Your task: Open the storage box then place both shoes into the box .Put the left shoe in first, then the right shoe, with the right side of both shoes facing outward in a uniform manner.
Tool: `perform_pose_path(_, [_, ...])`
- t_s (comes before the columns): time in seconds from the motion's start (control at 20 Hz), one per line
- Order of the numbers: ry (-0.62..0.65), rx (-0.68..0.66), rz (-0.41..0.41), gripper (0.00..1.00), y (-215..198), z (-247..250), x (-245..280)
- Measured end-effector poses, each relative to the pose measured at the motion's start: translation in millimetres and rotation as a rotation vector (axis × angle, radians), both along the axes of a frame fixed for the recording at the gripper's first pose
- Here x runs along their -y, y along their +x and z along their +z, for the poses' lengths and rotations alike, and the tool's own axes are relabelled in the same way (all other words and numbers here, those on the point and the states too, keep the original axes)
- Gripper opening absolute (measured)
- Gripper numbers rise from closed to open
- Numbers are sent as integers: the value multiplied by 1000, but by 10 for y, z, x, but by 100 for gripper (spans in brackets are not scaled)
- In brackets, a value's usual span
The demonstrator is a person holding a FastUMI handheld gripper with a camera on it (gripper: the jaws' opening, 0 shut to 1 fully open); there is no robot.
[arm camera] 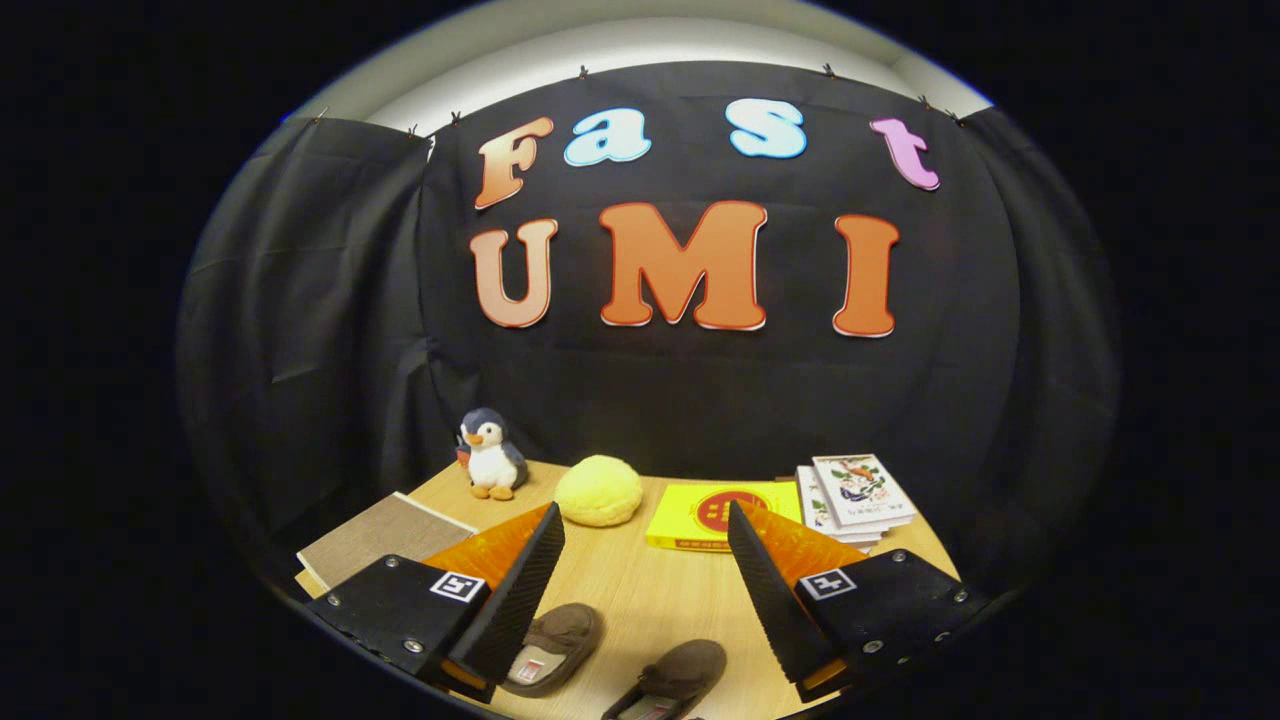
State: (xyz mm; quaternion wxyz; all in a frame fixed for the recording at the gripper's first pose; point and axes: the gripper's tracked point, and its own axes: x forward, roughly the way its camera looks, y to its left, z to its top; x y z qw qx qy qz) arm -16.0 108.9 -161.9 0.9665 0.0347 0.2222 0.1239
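Nearest the camera, the gripper [645, 540] hangs above the tabletop [640, 600] with its fingers spread wide and nothing between them. Largest of the things beyond the fingers is a yellow flat box [715, 515] near the far edge, apparently the storage box, lid down. At the far right corner lies a stack of booklets [860, 495]; at the left edge, a grey-brown board [385, 540]. A yellow plush ball [598, 490] and a toy penguin [492, 455] stand along the far edge. Two brown shoes lie at the near edge: one shoe [555, 645] by the left finger, the other shoe [670, 680] between the fingers. Risk: which shoe is the left one cannot be told, so the order may be reversed.
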Motion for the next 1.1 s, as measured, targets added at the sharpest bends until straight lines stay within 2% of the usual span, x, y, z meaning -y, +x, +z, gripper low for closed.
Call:
perform_pose_path(0.35, [138,-218,168,99,-334,-576,-692])
perform_pose_path(0.6, [222,-361,338,96,-631,-856,-1259])
perform_pose_path(0.85, [285,-480,451,97,-877,-1143,-1657])
perform_pose_path(0.95, [353,-542,500,97,-1003,-1208,-1824])
perform_pose_path(1.1, [481,-646,529,97,-1148,-1254,-1968])
